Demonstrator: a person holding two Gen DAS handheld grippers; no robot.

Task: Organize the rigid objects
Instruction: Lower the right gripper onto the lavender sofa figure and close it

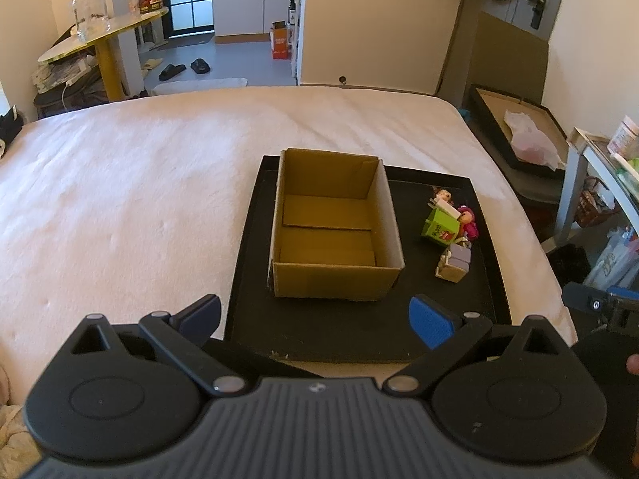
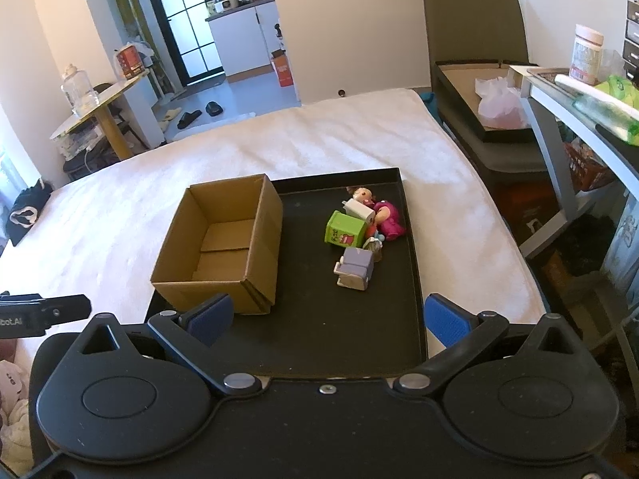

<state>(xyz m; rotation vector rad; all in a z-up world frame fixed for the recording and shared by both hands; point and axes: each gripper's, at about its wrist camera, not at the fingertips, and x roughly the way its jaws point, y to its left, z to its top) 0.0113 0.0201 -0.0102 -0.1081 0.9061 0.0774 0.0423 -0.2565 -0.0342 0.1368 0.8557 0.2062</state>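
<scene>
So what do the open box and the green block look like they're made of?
The box looks like plain brown cardboard: matte, with folded flaps and raw cut edges. The green block is probably plastic, given its smooth, bright, slightly shiny faces with a printed picture.

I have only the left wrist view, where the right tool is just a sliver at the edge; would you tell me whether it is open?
Observer: Yes, the right tool is open, its pads wide apart with nothing between them.
Operator: Thank you. What sits behind the green carton?
Observer: A pink figure lies on its side behind the green carton, close to the right rim of the tray.
Operator: And which toy is nearest that tool?
Observer: The lilac toy, with bare tray between it and the tool.
</scene>
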